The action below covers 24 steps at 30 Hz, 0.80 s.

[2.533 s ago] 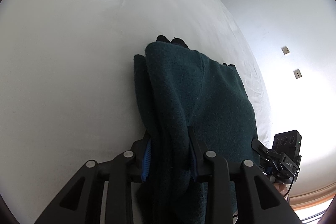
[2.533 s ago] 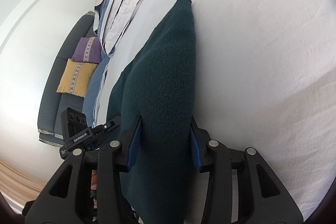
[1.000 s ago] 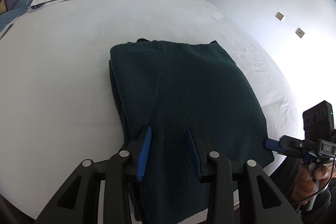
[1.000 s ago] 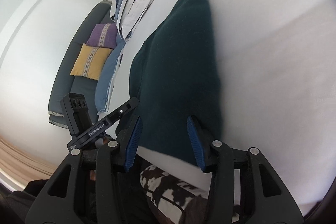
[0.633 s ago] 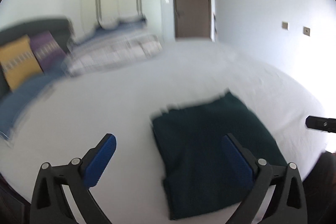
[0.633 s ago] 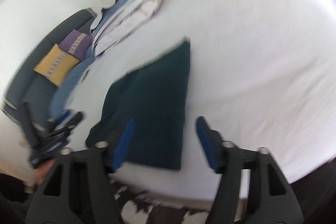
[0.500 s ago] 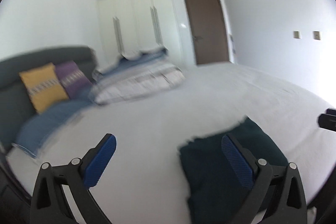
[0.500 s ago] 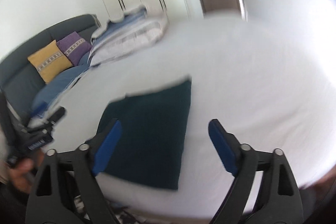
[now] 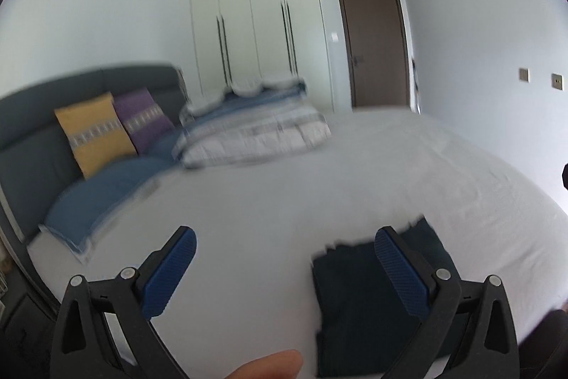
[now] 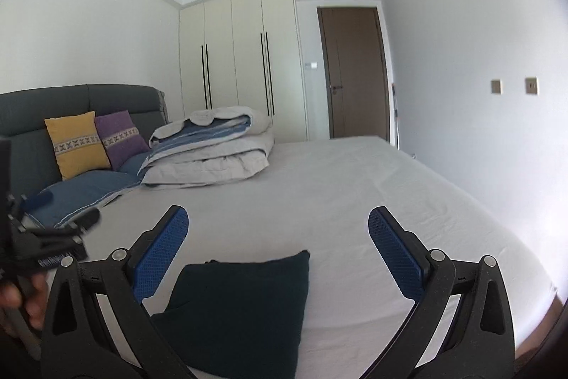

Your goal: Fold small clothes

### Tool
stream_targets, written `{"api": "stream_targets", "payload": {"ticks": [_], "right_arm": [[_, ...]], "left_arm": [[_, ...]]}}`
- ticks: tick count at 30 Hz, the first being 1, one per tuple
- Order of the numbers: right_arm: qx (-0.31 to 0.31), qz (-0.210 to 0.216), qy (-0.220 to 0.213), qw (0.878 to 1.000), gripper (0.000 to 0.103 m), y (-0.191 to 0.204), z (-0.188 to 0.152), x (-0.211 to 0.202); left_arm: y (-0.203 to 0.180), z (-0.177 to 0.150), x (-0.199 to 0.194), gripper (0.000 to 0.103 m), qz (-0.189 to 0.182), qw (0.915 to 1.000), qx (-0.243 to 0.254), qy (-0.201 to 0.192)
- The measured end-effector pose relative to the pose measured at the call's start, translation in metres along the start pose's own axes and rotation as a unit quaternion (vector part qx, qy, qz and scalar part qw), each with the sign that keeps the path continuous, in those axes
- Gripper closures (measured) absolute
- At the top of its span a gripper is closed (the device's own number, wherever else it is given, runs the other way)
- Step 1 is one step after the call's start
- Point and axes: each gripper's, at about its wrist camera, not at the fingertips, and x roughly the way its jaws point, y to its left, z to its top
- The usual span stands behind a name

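Now folded sweater [image 10: 245, 311] near bed [image 10: 355, 194] edge, left gripper [image 9: 284, 269], right gripper [image 10: 277, 247] spread wide, empty.

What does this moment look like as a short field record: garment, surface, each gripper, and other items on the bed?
garment: dark green knit, folded into a flat rectangle, lying near the bed's front edge
surface: white bed sheet
left gripper: open, holding nothing, raised off the garment
right gripper: open, holding nothing, raised off the garment
bedding: folded duvet at the head end
cushions: yellow cushion and purple cushion against the dark headboard
fold state: looks finished
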Motion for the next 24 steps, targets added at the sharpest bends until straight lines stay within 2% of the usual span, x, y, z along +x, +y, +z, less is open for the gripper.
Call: {"api": "stream_targets", "payload": {"ticks": [2, 3, 4, 7, 11, 15, 24], "right_arm": [[0.003, -0.001, 0.051, 0.999, 0.000, -0.002, -0.006, 0.012], [0.006, -0.001, 0.074, 0.997, 0.000, -0.005, -0.015, 0.017], [0.010, -0.005, 0.099, 0.995, 0.000, -0.007, -0.021, 0.025], [0.031, -0.013, 0.168, 0.985, 0.000, -0.014, -0.043, 0.052], [0.059, -0.015, 0.208, 0.976, 0.000, -0.021, -0.060, 0.062], [0.040, -0.028, 0.241, 0.969, 0.000, -0.014, -0.082, 0.067], [0.029, -0.016, 0.288, 0.957, 0.000, 0.002, -0.113, 0.093]], "left_arm": [[-0.002, -0.009, 0.025, 0.000, -0.024, 0.9976, -0.013, 0.063], [-0.001, -0.017, 0.040, 0.000, -0.043, 0.9931, -0.026, 0.106], [-0.001, -0.023, 0.051, 0.000, -0.052, 0.9894, -0.034, 0.132], [0.000, -0.039, 0.071, 0.000, -0.049, 0.9826, -0.044, 0.174], [-0.001, -0.051, 0.083, 0.000, -0.045, 0.9790, -0.048, 0.193], [0.001, -0.061, 0.086, 0.000, -0.036, 0.9788, -0.047, 0.196], [0.003, -0.072, 0.085, 0.000, -0.027, 0.9773, -0.046, 0.205]]}}
